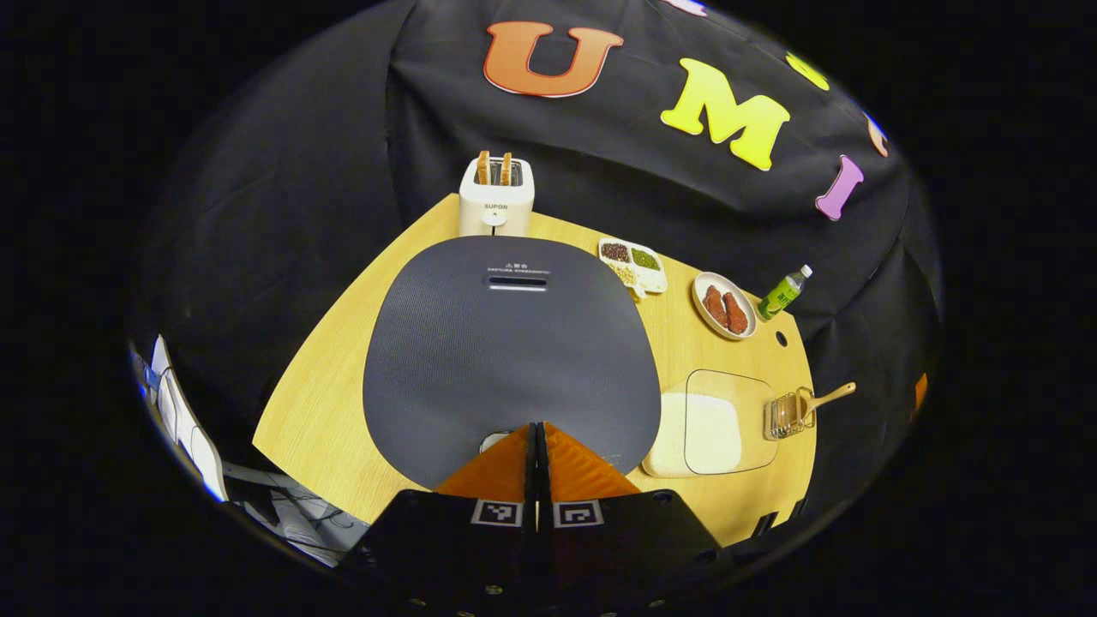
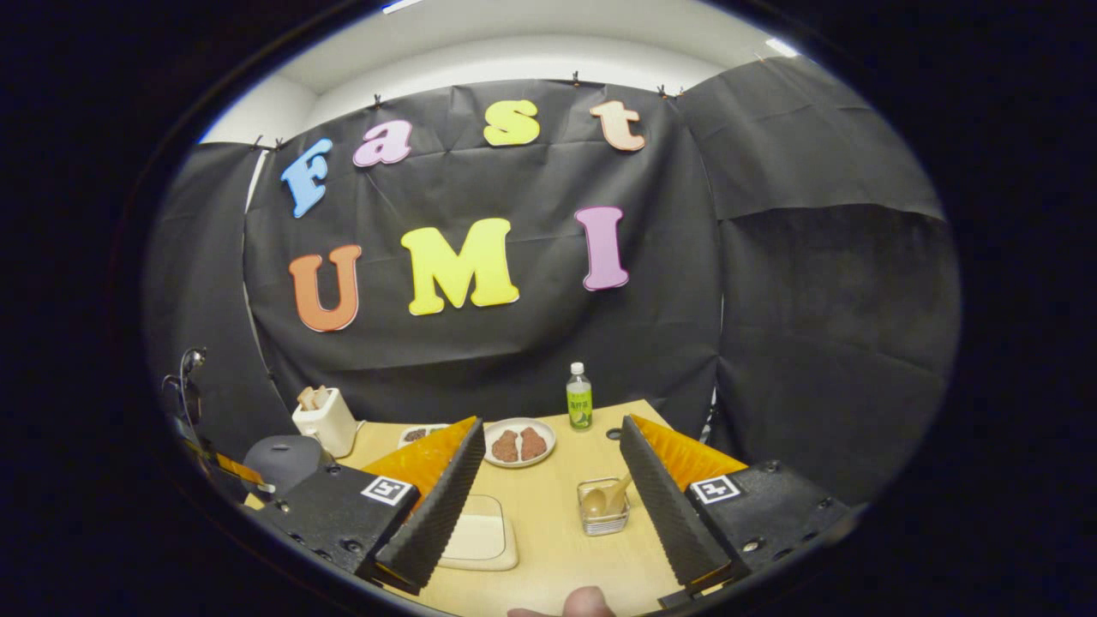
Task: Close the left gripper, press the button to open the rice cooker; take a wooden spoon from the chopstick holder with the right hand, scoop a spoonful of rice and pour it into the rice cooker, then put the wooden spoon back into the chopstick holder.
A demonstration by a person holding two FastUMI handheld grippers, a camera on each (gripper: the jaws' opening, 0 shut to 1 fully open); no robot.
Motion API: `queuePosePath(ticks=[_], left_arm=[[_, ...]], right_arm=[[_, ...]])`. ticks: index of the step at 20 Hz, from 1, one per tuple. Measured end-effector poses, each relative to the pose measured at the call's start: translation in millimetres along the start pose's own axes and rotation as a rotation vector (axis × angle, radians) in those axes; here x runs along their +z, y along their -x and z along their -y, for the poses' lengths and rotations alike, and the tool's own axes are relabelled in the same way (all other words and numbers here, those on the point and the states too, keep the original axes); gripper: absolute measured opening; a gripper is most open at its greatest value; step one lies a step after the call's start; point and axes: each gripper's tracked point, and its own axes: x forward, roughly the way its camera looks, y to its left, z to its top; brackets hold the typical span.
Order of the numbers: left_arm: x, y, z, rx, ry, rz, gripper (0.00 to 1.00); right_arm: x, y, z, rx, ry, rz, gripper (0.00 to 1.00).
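Note:
The rice cooker [image 1: 506, 343] has a dark grey lid, which is down. My left gripper [image 1: 538, 430] is shut with nothing in it, its tips over the lid's front edge. A pale button [image 1: 494, 441] peeks out just left of the tips. Right of the cooker stands a wire chopstick holder [image 1: 787, 416] with the wooden spoon [image 1: 830, 398] leaning in it. Beside it is a rice box [image 1: 707, 424] under a clear lid. My right gripper [image 2: 548, 506] is open above the table, with the holder [image 2: 603, 507] and spoon [image 2: 602, 497] a little ahead between its fingers.
A white toaster [image 1: 495, 199] with bread stands behind the cooker. A divided dish of beans [image 1: 634, 261], a plate of meat [image 1: 724, 307] and a green bottle [image 1: 784, 291] line the table's far side. A fingertip [image 2: 587, 604] shows at the bottom edge.

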Motion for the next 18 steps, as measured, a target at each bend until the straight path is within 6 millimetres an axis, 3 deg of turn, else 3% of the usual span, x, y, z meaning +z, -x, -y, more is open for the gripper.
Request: queuePosePath(ticks=[3, 4, 5, 9, 18], left_arm=[[4, -6, -7, 0.010, 0.018, 0.000, 0.00], [3, -4, -5, 0.006, 0.023, -0.006, 0.09], [-1, -4, -6, -0.002, 0.020, -0.014, 0.00], [-4, -6, -7, -0.028, 0.100, -0.015, 0.00], [-5, -7, -7, -0.010, 0.061, -0.010, 0.00]], right_arm=[[-2, 0, 7, -0.014, -0.013, -0.003, 1.00], [-3, -1, 7, -0.015, -0.015, -0.008, 1.00], [-6, 0, 8, -0.016, -0.016, -0.012, 1.00], [-10, -1, 7, -0.017, -0.034, -0.022, 1.00], [-14, 1, -2, 0.005, -0.003, -0.033, 1.00]])
